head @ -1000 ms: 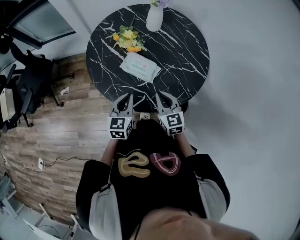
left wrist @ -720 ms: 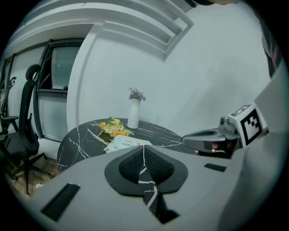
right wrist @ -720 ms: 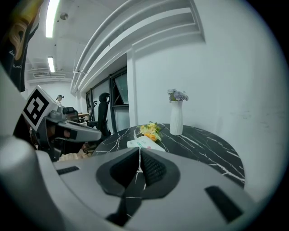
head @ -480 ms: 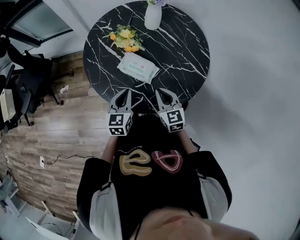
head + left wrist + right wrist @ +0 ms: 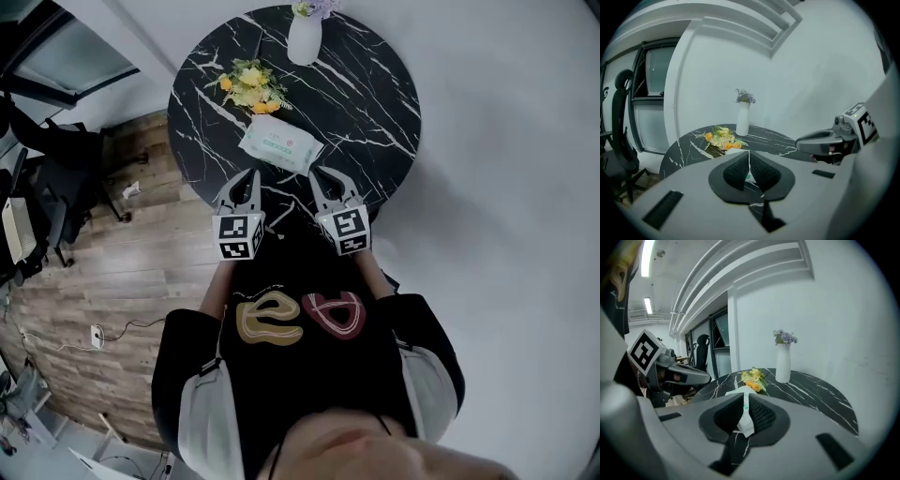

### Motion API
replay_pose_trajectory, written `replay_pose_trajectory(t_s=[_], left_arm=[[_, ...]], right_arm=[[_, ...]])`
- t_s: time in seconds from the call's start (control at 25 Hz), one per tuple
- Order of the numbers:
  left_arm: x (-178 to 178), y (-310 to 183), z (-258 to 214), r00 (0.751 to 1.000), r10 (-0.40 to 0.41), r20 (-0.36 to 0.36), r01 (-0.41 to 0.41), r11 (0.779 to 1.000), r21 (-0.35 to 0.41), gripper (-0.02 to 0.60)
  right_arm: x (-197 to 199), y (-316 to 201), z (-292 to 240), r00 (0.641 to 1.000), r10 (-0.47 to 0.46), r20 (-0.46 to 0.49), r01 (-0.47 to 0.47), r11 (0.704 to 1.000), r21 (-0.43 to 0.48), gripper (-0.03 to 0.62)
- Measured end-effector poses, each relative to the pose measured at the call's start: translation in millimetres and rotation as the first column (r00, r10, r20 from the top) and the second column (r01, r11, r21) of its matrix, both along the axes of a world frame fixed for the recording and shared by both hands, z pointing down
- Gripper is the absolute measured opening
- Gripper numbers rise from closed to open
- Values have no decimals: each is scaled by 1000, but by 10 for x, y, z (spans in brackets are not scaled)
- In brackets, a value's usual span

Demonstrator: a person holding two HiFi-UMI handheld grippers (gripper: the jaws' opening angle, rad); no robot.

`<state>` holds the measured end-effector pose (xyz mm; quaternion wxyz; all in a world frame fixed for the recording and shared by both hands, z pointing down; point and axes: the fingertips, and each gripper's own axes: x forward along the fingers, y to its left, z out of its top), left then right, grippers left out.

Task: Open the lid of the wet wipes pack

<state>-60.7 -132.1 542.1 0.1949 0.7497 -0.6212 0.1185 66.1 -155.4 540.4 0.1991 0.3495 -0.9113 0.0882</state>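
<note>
The wet wipes pack point(image 5: 279, 142), white with green print, lies flat on the round black marble table point(image 5: 375, 94), its lid closed. Both grippers hover side by side over the table's near edge, pointing at the pack and a short way from it. My left gripper point(image 5: 247, 176) is shut and empty; in the left gripper view point(image 5: 749, 161) only a thin slit shows between its pads. My right gripper point(image 5: 320, 174) is almost shut, its jaws just opening, with nothing between them point(image 5: 743, 408). Beyond its jaws I see the pack point(image 5: 736, 391).
A bunch of yellow and orange flowers point(image 5: 251, 84) lies just behind the pack, and a white vase point(image 5: 306, 37) stands at the table's far edge. A white wall is to the right. On the left are wood floor and dark chairs point(image 5: 56, 159).
Both grippers have moved forward together toward the table, and their tips now reach over its near edge, closer to the pack. The pack has not moved.
</note>
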Motion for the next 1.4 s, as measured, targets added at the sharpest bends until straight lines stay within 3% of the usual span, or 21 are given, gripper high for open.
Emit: replay_pose_trajectory(t_s=[0.2, 0.32, 0.48, 0.64, 0.88, 1.4], left_arm=[[-30, -113, 108, 998, 65, 17, -64, 997, -36, 18], [-61, -196, 267, 992, 114, 59, -110, 992, -70, 18], [-85, -292, 345, 989, 137, 54, -132, 988, -82, 18], [-126, -394, 365, 986, 155, 68, -148, 985, -89, 18], [-217, -510, 469, 980, 180, 88, -166, 976, -141, 18], [-249, -688, 754, 971, 230, 58, -213, 952, -218, 19]], right_arm=[[-161, -102, 64, 999, 2, -36, -3, 1000, -21, 67], [-323, -108, 130, 995, -48, -92, 45, 999, -30, 78], [-472, -152, 228, 980, -100, -174, 97, 995, -26, 102], [-626, -237, 312, 932, -172, -319, 184, 983, 6, 133], [-826, -422, 396, 888, -220, -404, 247, 969, 13, 159], [-1052, -558, 815, 789, -351, -504, 325, 935, -142, 212]])
